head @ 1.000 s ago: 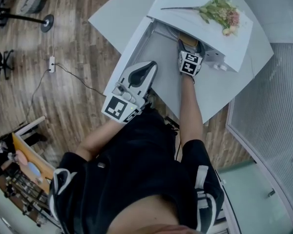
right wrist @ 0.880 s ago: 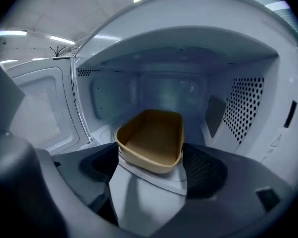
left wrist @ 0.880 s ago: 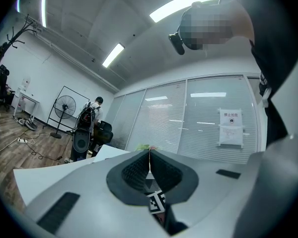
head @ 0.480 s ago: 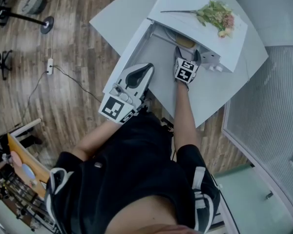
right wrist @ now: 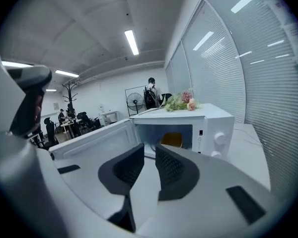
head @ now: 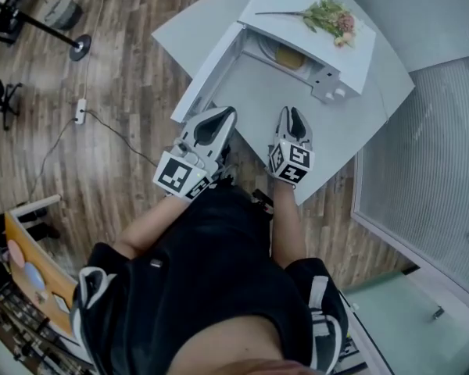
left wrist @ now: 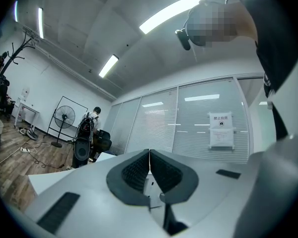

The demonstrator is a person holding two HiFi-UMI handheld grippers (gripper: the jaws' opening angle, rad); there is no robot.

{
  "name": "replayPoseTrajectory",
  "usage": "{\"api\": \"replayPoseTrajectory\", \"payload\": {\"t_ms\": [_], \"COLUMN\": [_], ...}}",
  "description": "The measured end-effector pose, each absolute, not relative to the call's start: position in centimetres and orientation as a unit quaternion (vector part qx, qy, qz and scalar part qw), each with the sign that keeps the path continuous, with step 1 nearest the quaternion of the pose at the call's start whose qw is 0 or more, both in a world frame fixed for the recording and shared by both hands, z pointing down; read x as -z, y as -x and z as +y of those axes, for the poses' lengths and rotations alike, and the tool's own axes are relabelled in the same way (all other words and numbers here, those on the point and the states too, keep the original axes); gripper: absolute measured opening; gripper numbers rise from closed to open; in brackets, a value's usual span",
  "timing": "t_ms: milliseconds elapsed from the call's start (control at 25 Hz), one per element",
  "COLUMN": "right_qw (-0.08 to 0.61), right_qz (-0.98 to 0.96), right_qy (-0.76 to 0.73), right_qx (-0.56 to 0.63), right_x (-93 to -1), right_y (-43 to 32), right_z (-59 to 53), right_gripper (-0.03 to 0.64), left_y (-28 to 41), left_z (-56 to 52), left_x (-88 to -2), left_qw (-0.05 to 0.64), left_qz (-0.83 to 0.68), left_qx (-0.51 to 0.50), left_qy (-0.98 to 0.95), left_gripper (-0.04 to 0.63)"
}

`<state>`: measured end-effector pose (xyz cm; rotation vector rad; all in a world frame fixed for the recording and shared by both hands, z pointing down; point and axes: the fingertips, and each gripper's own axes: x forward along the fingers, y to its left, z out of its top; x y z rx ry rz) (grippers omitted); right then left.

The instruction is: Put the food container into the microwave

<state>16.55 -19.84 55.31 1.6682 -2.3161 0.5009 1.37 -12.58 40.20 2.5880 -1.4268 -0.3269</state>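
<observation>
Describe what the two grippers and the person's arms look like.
Both the left gripper and right gripper have white tapered shells, dark grey ribbed pads lining the jaws, and a cube with black-and-white square markers at the back. The person wears a black top with short, white-trimmed sleeves.

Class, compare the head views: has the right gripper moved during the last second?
Yes. The right gripper has drawn back from the microwave's open front toward the person, leaving the food container inside.
</observation>
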Motion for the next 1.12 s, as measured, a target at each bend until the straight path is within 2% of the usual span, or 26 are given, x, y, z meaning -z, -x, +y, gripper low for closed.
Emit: {"api": "replayPoseTrajectory", "payload": {"t_ms": [200,480,1120], "right_qw": [0.087,0.078,0.058], "right_qz": [-0.801,-0.796,-0.789], "right_qy": [-0.569,-0.576,-0.589], "right_qx": [-0.165,-0.167,-0.165], "right_x": [-50.9,-48.1,-46.1], "right_y": [-16.7,-16.2,-14.2], "right_z": [-13.5,-8.3,-5.0], "right_gripper": [0.048,0.026,0.025], "left_y": [-0.8,0.7,1.4], "left_z": [-8.9,-7.5,-6.2], "left_x": [-39.7,-38.3,-38.9], "left_qw": [0.078,0.067,0.083], "left_qz": [-0.478,-0.469,-0.436], "left_qx": [0.106,0.113,0.111], "left_qy": [-0.869,-0.874,-0.889], "left_gripper": [0.023,0.023,0.023]}}
